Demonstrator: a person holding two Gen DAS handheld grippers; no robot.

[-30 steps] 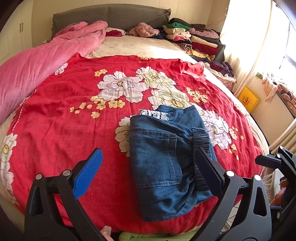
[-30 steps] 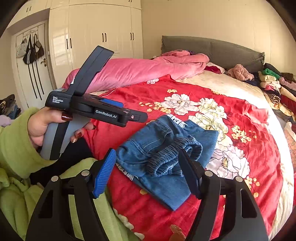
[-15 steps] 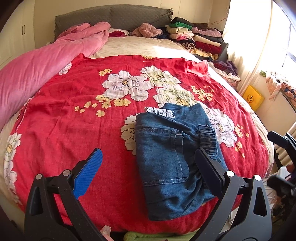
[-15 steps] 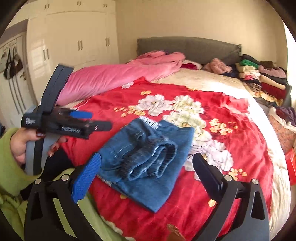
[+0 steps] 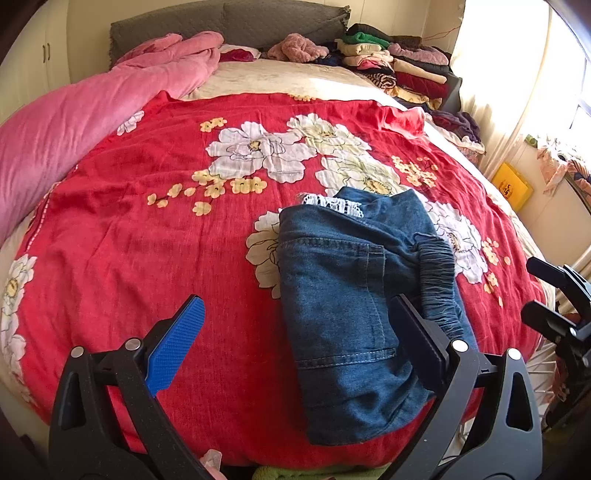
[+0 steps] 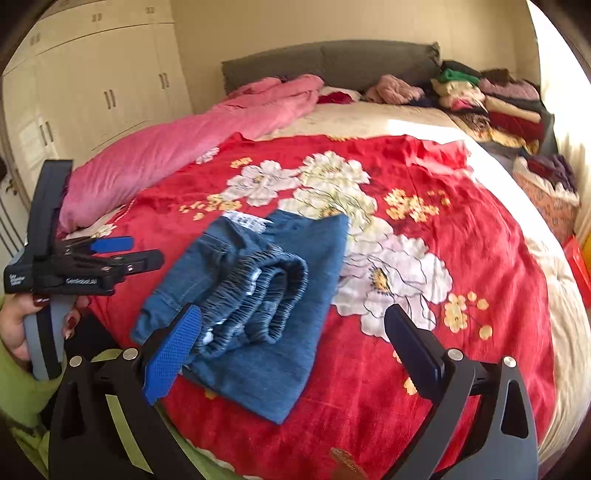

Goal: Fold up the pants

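Observation:
Folded blue denim pants (image 5: 351, 302) lie on the red floral blanket (image 5: 147, 236) near the bed's front edge, the elastic waistband (image 5: 437, 280) bunched on their right side. In the right wrist view the pants (image 6: 266, 295) lie front left with the waistband (image 6: 258, 295) on top. My left gripper (image 5: 295, 339) is open and empty, held back above the front edge, just left of the pants. My right gripper (image 6: 291, 347) is open and empty, above the pants' near right part. The left gripper also shows in the right wrist view (image 6: 122, 251), held in a hand.
A pink duvet (image 5: 74, 122) lies along the bed's left side. Stacks of folded clothes (image 5: 391, 62) sit at the far right by the grey headboard (image 5: 229, 18). White wardrobes (image 6: 92, 92) stand to the left. A yellow bag (image 5: 511, 186) sits on the floor at right.
The right gripper has opened wider and swung to the right, away from the pants. The left gripper has drawn slightly left. The pants lie still.

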